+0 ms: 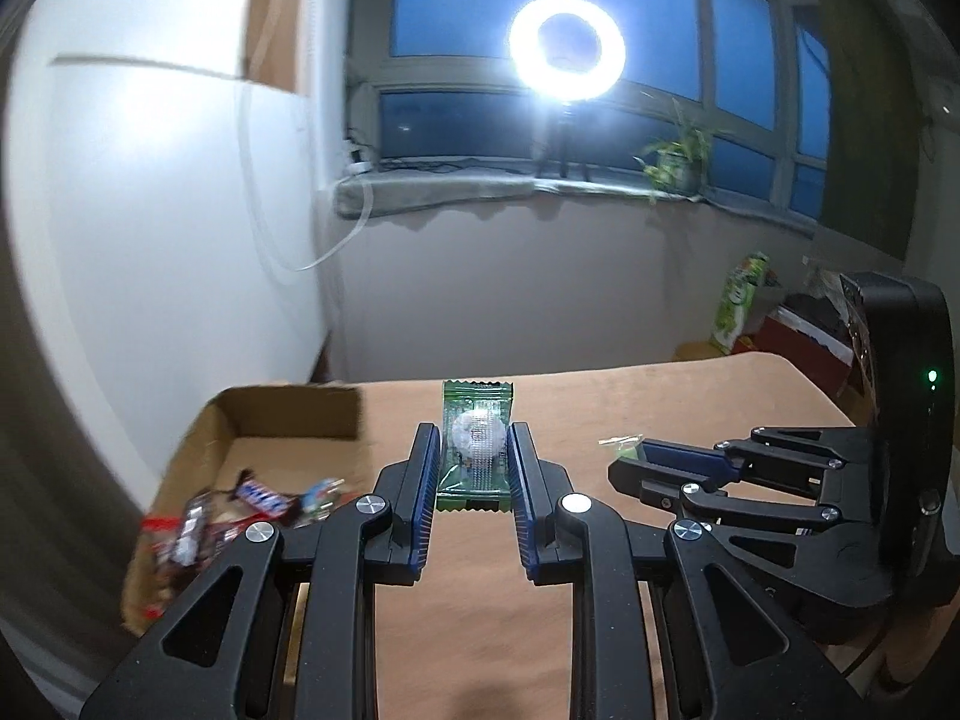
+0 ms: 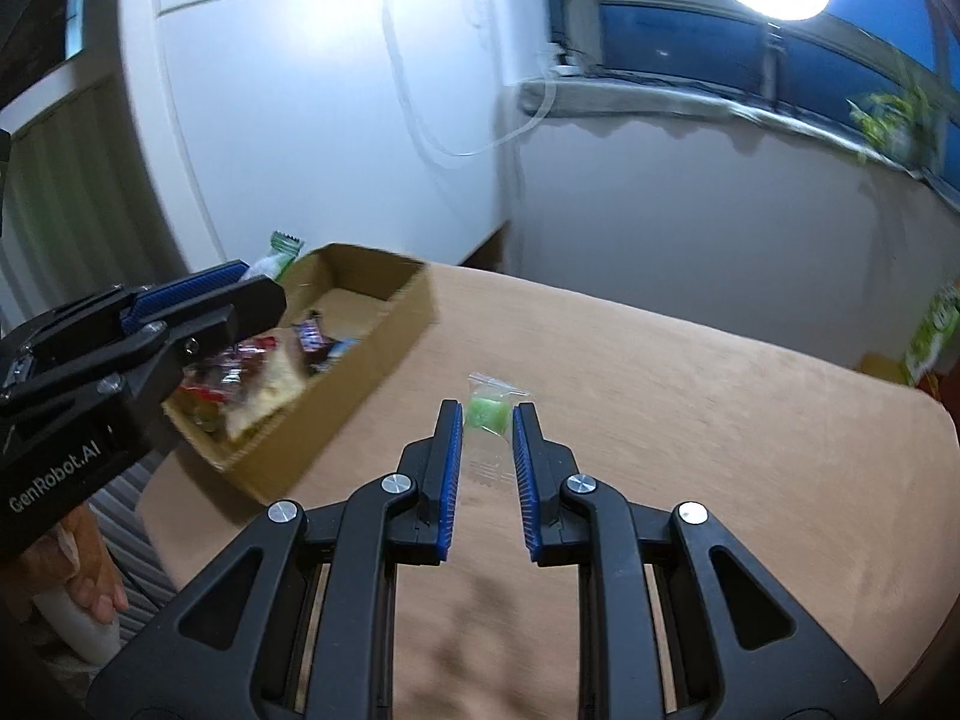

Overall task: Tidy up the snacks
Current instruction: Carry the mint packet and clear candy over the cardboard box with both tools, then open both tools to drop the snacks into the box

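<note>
My left gripper (image 1: 473,429) is shut on a green wrapped snack (image 1: 474,450) with a round white piece inside, held above the brown table (image 1: 600,408). To its left an open cardboard box (image 1: 300,414) holds several wrapped snacks (image 1: 258,498). In the right wrist view my right gripper (image 2: 487,407) is shut on a small clear packet of green candy (image 2: 487,414), raised over the table (image 2: 720,420). The left gripper (image 2: 252,282) shows there above the box (image 2: 336,414), with the green snack (image 2: 279,255) sticking out of it. The right gripper (image 1: 636,462) shows at the right of the left wrist view.
A bright ring light (image 1: 567,48) stands on the window sill next to a potted plant (image 1: 675,159). A green carton (image 1: 741,306) and other items sit beyond the table's far right edge. A person's hand (image 2: 90,576) is at the lower left.
</note>
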`<move>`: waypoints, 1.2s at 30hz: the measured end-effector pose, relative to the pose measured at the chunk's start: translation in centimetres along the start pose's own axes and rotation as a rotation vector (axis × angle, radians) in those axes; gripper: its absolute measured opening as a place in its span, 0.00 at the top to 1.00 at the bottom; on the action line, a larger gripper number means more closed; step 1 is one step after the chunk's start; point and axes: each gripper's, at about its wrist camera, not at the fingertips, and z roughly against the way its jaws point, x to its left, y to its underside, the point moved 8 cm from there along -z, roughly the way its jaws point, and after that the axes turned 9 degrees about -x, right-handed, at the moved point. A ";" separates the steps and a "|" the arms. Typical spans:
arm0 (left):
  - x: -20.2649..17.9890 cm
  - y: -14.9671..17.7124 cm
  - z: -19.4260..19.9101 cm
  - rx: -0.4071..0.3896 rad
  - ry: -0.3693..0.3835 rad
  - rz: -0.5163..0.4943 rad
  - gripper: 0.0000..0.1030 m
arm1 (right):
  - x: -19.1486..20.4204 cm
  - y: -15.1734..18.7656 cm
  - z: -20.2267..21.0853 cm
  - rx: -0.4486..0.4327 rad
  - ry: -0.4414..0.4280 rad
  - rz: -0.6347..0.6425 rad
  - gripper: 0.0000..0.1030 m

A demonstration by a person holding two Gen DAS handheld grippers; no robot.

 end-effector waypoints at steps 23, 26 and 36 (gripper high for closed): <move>14.8 1.7 -7.7 0.132 -0.165 0.123 0.30 | 11.7 -1.6 -16.7 0.101 -0.232 0.179 0.43; 15.3 1.9 -6.3 0.116 -0.181 0.143 0.30 | 10.6 -1.4 -16.0 0.078 -0.216 0.139 0.37; 15.3 1.2 -1.2 0.033 -0.227 0.160 0.22 | 7.5 -0.8 -7.9 -0.049 -0.037 0.076 0.02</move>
